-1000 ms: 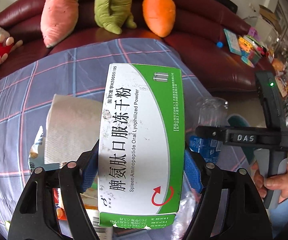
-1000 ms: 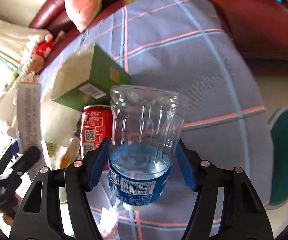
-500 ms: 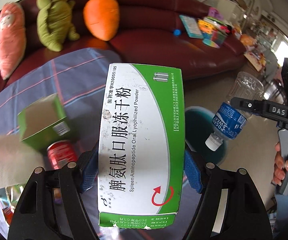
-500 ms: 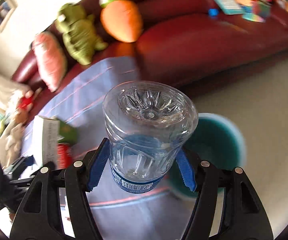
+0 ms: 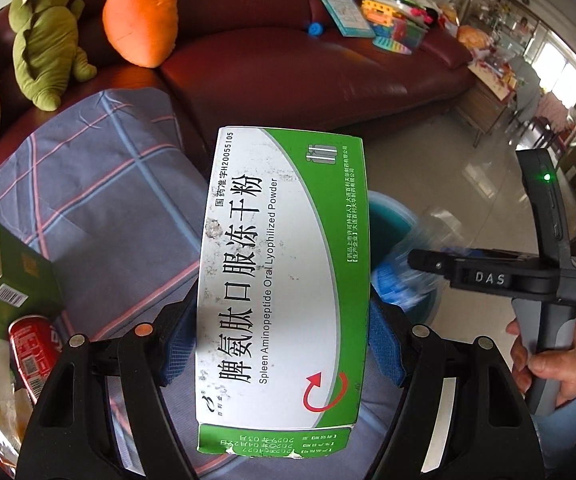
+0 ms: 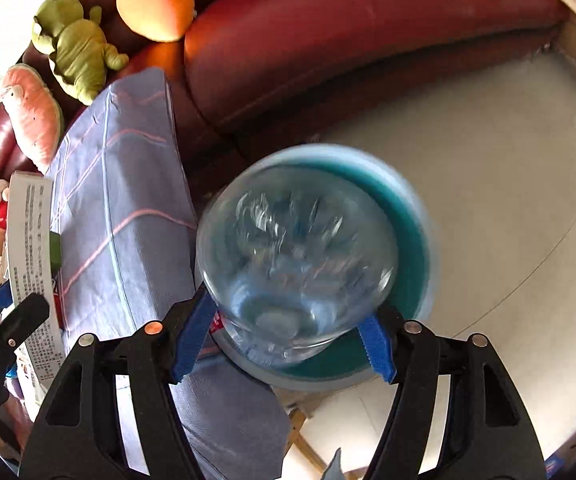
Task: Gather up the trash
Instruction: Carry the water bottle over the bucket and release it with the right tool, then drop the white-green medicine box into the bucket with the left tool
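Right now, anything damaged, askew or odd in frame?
The medicine box in the left gripper is scuffed and torn at its bottom flap. The plastic bottle hangs upside down over the teal bin as the right gripper opens.

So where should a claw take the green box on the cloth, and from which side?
Probably across its two green side walls, coming from above. The box lies flat with its wide beige face up, and the can crowds its near edge.
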The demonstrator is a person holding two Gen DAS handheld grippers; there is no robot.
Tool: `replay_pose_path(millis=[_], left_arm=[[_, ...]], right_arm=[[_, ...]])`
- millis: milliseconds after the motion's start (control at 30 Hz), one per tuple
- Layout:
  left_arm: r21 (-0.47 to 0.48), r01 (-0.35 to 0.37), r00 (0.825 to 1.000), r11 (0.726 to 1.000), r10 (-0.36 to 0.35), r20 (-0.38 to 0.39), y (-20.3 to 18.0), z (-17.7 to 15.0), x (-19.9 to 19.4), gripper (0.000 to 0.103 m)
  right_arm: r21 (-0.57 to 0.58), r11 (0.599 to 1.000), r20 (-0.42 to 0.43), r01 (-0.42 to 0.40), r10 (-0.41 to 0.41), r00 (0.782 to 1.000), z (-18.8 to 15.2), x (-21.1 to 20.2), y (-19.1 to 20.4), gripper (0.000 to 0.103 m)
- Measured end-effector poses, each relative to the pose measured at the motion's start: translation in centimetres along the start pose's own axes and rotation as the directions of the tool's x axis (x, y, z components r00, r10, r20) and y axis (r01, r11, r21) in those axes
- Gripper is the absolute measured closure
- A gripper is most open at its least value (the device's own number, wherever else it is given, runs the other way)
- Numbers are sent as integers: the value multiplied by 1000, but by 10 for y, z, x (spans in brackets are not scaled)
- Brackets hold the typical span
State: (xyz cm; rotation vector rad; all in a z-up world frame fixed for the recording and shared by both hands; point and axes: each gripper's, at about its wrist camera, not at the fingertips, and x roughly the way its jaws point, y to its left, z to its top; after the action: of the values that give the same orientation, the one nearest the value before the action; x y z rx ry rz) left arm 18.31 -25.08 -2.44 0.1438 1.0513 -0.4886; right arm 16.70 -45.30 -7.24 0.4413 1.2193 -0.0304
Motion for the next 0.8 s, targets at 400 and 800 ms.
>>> replay_pose_path(millis=[400, 800], left_arm=[[42, 10, 999, 999, -8, -50, -17, 4, 28, 29], [119, 41, 995, 992, -30, -90, -47, 12, 54, 28]], right_arm=[[51, 999, 31, -14, 12, 999, -5, -16, -23, 31], [121, 992, 82, 25, -35, 996, -9, -36, -48, 27]])
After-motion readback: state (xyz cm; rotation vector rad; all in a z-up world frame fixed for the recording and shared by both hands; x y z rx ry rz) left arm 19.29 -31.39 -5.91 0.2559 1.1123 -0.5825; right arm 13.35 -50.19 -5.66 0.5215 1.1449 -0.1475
